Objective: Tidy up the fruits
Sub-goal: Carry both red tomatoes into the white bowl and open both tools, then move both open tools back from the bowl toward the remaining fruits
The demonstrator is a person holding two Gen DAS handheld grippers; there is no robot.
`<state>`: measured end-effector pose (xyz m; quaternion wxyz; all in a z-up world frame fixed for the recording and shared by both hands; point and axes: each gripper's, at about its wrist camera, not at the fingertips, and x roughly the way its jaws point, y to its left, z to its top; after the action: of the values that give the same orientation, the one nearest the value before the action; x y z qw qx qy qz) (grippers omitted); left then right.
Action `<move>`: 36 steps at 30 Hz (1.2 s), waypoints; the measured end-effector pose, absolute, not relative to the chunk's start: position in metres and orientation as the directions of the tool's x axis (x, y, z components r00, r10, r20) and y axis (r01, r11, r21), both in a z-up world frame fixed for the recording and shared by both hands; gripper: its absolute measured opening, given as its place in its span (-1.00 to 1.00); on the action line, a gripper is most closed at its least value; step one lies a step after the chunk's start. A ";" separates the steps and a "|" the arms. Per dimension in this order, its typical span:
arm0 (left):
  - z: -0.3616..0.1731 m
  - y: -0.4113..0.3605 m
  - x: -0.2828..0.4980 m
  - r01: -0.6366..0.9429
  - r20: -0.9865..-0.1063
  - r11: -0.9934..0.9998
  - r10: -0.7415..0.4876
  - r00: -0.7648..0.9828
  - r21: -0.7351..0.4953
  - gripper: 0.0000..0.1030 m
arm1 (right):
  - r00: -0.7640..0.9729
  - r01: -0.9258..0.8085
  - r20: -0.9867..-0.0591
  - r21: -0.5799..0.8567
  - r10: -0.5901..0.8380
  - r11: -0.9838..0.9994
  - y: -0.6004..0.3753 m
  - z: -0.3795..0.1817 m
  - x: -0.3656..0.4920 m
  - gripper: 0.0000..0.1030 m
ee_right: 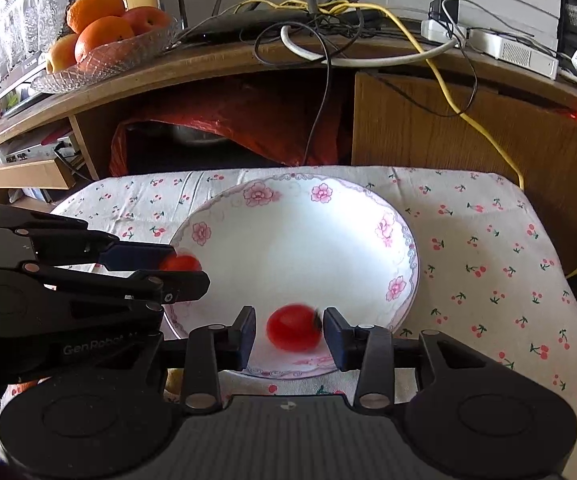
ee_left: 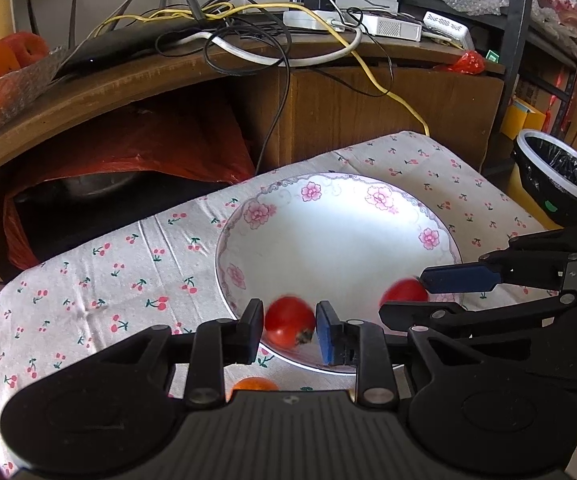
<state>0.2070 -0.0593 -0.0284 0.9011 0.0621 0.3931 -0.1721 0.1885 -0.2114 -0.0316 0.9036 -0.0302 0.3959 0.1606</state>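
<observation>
Over the near-left rim of the flowered plate (ee_left: 340, 240), the left gripper (ee_left: 289, 326) has its jaws narrowly parted around a small red fruit (ee_left: 289, 322); contact looks likely, but blur hides it. To the right, the right gripper (ee_right: 289, 334) stands slightly wider around a second red fruit (ee_right: 294, 327), with small gaps on both sides, above the plate's near edge.

A lived-in home room, a bit messy. Small table with a cherry-print cloth (ee_right: 488, 248) and a flowered plate (ee_right: 368, 216). Wooden cabinet (ee_right: 448, 120) behind, piled with tangled cables (ee_right: 328, 12), plus a glass bowl of oranges and apples (ee_right: 104, 40). Lined bin (ee_left: 560, 176) by the side.
</observation>
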 end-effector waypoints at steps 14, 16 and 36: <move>-0.013 -0.050 0.199 0.352 -0.700 0.935 -0.275 0.659 -0.035 -0.21 | 0.665 -0.323 -0.688 0.085 0.291 0.942 -0.211 -0.018 0.182 -0.24; -0.011 -0.048 0.197 0.354 -0.698 0.935 -0.276 0.661 -0.033 -0.21 | 0.663 -0.330 -0.687 0.087 0.297 0.940 -0.209 -0.017 0.180 -0.24; 0.002 -0.028 0.162 0.405 -0.680 0.914 -0.304 0.667 -0.012 -0.11 | 0.633 -0.397 -0.697 0.081 0.337 0.914 -0.192 -0.014 0.154 -0.23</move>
<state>0.1621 -0.0278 0.0018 0.9104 0.0703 0.3582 -0.1948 0.1543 -0.1925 -0.0139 0.9026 -0.0398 0.3774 0.2031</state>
